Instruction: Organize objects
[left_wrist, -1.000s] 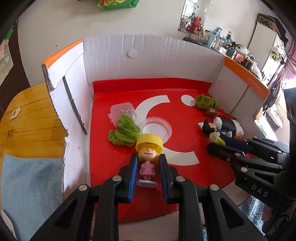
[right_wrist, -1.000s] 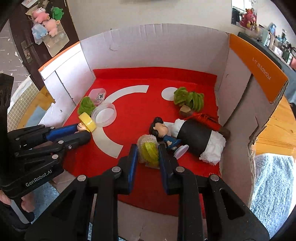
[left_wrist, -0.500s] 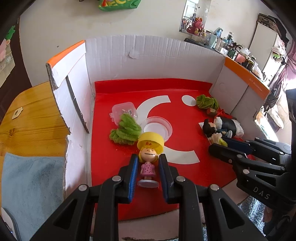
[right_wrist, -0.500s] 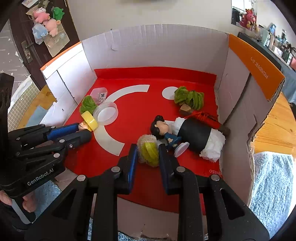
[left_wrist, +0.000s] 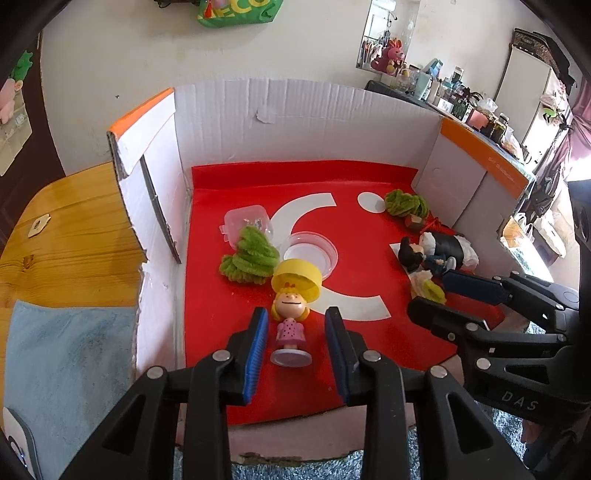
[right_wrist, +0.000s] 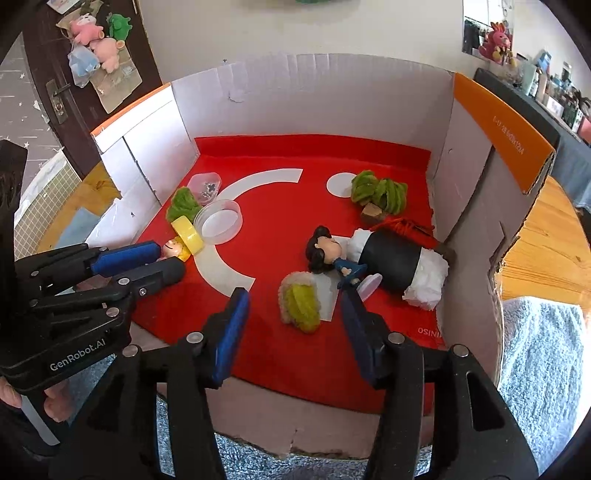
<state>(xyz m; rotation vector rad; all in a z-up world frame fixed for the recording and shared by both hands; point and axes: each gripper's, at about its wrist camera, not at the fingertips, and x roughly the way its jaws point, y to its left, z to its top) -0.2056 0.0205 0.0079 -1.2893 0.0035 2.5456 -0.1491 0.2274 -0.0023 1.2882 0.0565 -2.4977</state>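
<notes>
— What's in front of me, biggest first?

— I see the cardboard box (left_wrist: 303, 122) with its red mat (left_wrist: 332, 184). At 3 o'clock in my left view lies the black-and-white roll (right_wrist: 399, 262), with the dark-haired figurine (right_wrist: 327, 249) touching it.

— And my tools?

— My left gripper (left_wrist: 295, 332) stands spread, holding nothing; the blonde figurine (left_wrist: 290, 317) lies between its fingers, untouched. My right gripper (right_wrist: 295, 310) gapes wide around the yellow-green pompom (right_wrist: 299, 304), gripping nothing.

surface: red mat (left_wrist: 236, 317) in cardboard box (left_wrist: 295, 122) | on it: blonde figurine (left_wrist: 290, 314), clear lid (left_wrist: 312, 254), green pipe-cleaner tree (left_wrist: 251, 256), dark-haired figurine (right_wrist: 332, 254)
</notes>
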